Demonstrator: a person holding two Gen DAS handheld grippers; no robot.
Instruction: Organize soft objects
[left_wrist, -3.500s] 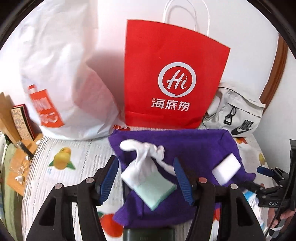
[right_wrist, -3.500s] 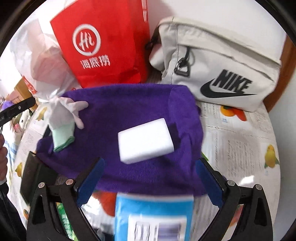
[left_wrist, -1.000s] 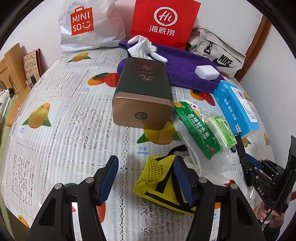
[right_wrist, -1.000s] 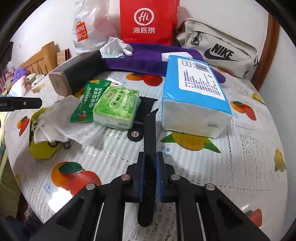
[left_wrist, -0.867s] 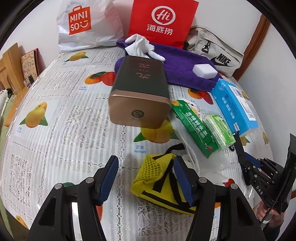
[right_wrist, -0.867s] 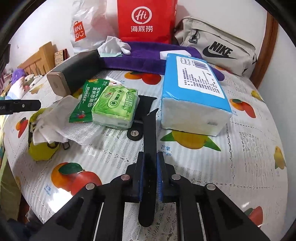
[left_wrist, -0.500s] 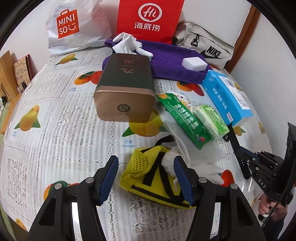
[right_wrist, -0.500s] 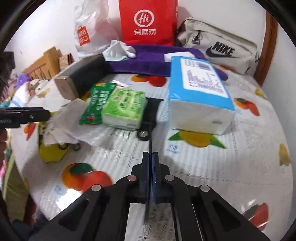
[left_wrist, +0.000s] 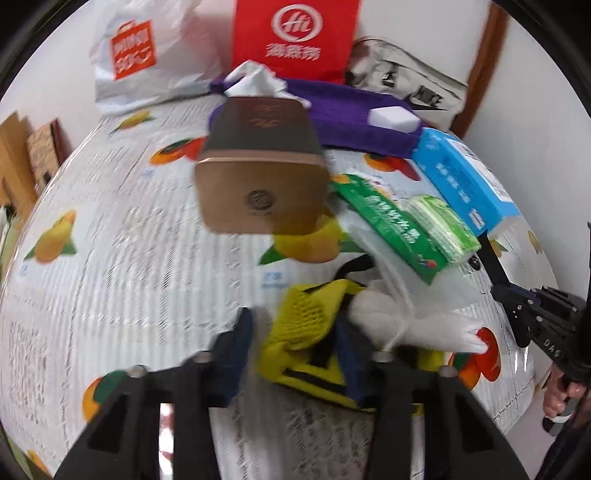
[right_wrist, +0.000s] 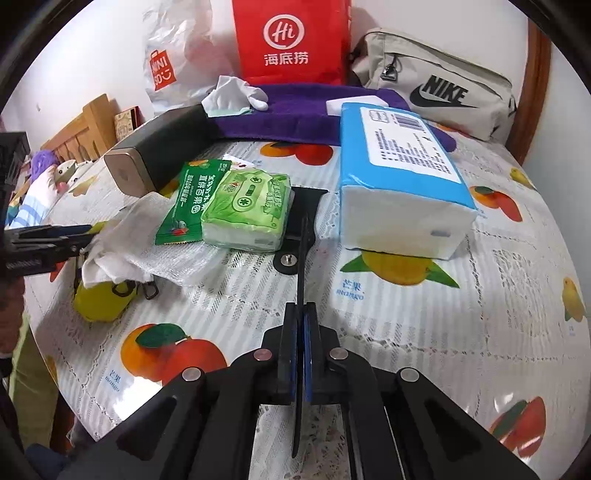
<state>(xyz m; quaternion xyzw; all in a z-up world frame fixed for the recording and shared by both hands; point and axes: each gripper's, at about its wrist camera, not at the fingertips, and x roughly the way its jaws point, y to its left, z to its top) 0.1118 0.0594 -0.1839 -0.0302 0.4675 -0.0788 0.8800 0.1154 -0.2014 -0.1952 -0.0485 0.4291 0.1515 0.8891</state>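
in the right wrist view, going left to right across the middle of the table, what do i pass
crumpled white cloth → flat dark green sachet → light green soft tissue pack → thin black strap → big blue-and-white tissue pack

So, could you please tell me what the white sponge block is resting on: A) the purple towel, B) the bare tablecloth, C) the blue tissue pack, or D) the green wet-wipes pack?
A: the white sponge block lies on top of the purple towel at the far side of the table, beyond the blue tissue pack and apart from the green wet-wipes pack.
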